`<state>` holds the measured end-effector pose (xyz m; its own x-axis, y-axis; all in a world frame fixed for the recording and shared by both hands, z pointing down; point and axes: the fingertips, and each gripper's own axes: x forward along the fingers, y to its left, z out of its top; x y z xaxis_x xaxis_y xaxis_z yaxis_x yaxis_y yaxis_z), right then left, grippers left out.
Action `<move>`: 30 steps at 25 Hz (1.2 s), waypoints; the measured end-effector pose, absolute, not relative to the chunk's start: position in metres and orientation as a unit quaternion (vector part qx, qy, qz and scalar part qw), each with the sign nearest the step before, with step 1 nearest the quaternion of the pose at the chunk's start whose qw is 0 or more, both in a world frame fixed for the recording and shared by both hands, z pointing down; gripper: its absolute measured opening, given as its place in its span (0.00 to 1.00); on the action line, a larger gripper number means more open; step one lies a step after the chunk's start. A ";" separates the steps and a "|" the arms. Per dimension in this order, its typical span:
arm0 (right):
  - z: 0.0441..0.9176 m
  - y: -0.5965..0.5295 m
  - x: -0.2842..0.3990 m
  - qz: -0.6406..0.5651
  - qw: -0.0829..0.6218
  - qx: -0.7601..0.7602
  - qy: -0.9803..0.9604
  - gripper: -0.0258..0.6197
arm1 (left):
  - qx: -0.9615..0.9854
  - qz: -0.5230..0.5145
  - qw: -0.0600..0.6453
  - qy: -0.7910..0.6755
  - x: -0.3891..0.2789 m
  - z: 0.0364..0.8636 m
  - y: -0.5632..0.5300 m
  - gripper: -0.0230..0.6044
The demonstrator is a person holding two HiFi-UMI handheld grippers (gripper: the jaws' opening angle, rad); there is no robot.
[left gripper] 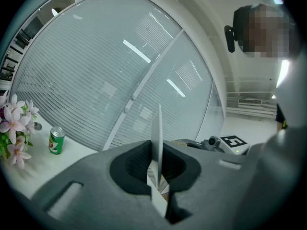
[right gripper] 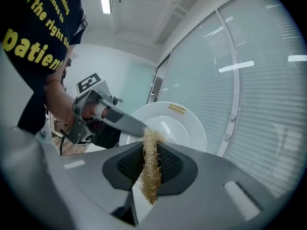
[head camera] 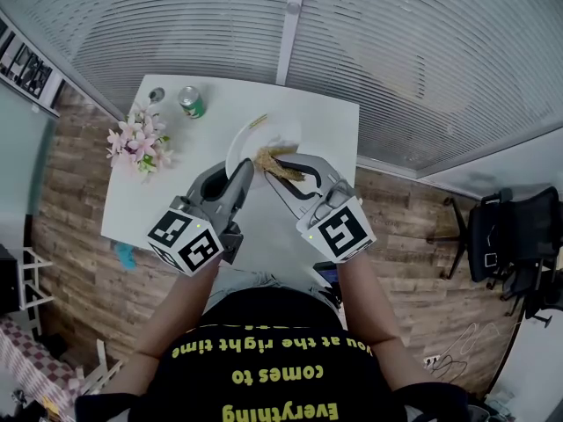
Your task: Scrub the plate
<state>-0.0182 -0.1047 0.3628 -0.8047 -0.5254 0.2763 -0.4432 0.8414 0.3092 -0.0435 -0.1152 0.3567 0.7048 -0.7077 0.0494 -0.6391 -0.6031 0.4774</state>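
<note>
Jaws of the left gripper (head camera: 241, 174) close on the rim of the round white ceramic plate (head camera: 268, 135) in the head view, holding it on edge above the white rectangular table (head camera: 330, 126); the right gripper (head camera: 283, 169) has its jaws clamped on a tan fibrous scrubbing pad (head camera: 276, 160), which lies against the plate's face; a green drinks can (head camera: 192, 102) and a bunch of pink flowers (head camera: 136, 143) stand well apart, at the table's far left.

Left gripper view: the plate shows edge-on, a thin white blade rising from between the closed jaws; the grip looks firm and the plate upright.

Right gripper view: the pad stands pinched between the jaws, its frayed top reaching the plate's lower edge, just beside the spot where the left gripper bites the rim; the plate's face looks white and glossy, with a small yellow label near the top and no dirt or foam that I can make out.

By my reading the scrubbing is under way; how much of the face has been covered cannot be told; the rest of the face, and the rim under the left jaws, likely remain.
</note>
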 end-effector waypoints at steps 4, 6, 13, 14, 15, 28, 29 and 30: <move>0.363 -0.114 -0.006 -0.111 0.176 0.282 -0.937 0.13 | 0.893 -0.076 0.239 -0.373 -0.044 0.356 -0.114 0.07; 0.363 -0.120 0.001 -0.103 0.169 0.299 -0.933 0.13 | 0.893 -0.077 0.240 -0.372 -0.044 0.355 -0.113 0.07; 0.361 -0.135 0.022 -0.096 0.164 0.340 -0.921 0.13 | 0.893 -0.081 0.241 -0.371 -0.047 0.353 -0.112 0.07; 0.360 -0.136 0.024 -0.096 0.164 0.345 -0.919 0.13 | 0.893 -0.081 0.241 -0.371 -0.047 0.353 -0.112 0.07; 0.360 -0.138 0.026 -0.095 0.163 0.349 -0.918 0.13 | 0.893 -0.082 0.241 -0.371 -0.048 0.352 -0.112 0.07; 0.374 -0.113 0.002 -0.105 0.202 0.298 -0.927 0.13 | 0.890 -0.091 0.243 -0.374 -0.049 0.352 -0.115 0.07; 0.375 -0.110 -0.002 -0.106 0.203 0.292 -0.928 0.13 | 0.890 -0.092 0.244 -0.375 -0.050 0.353 -0.116 0.07; 0.377 -0.107 -0.006 -0.106 0.204 0.287 -0.930 0.13 | 0.889 -0.093 0.245 -0.376 -0.050 0.353 -0.117 0.07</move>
<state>-0.0056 -0.1071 0.3767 -0.7521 -0.5765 0.3195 -0.4901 0.8133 0.3137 -0.0503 -0.1167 0.3530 0.7001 -0.7138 0.0192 -0.6228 -0.5972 0.5055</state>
